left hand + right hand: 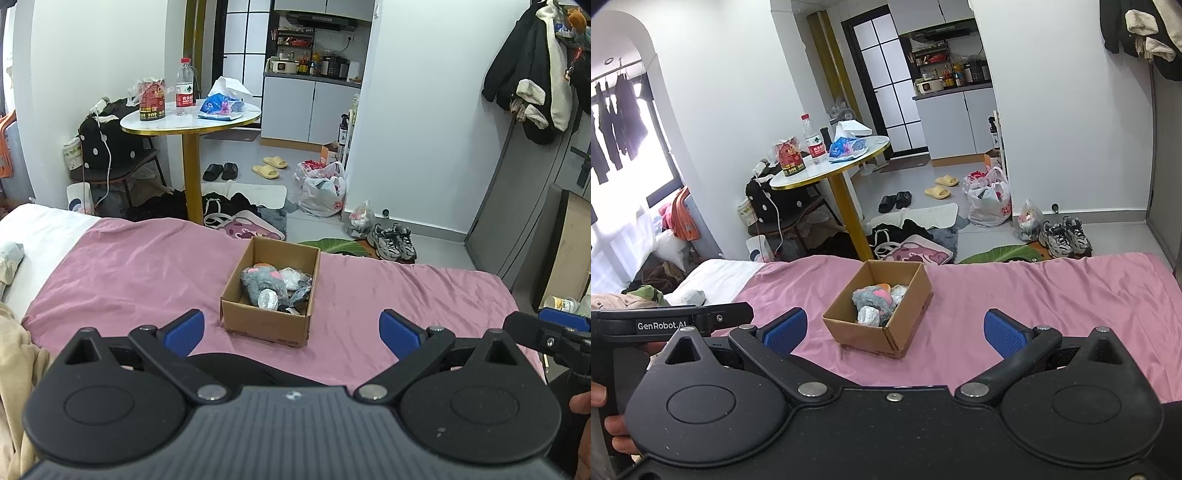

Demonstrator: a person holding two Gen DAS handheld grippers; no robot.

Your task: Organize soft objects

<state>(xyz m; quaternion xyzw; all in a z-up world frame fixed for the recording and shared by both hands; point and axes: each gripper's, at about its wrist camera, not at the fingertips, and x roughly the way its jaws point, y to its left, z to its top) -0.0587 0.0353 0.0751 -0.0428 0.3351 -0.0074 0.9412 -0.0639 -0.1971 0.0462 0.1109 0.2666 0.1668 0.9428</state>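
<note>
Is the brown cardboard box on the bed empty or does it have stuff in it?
Partly filled: the brown cardboard box holds a grey plush toy.

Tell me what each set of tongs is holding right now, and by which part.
Nothing is held. The left tongs and the right tongs are both open and empty above the pink sheet; the soft toys lie in the cardboard box.

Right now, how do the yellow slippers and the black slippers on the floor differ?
The yellow slippers lie apart and staggered, one further back; the black slippers sit side by side, touching. The yellow pair is nearer the kitchen cabinets; the black pair is nearer the gold table leg. Both are open-toe slides on the grey floor, beyond the bed.
</note>
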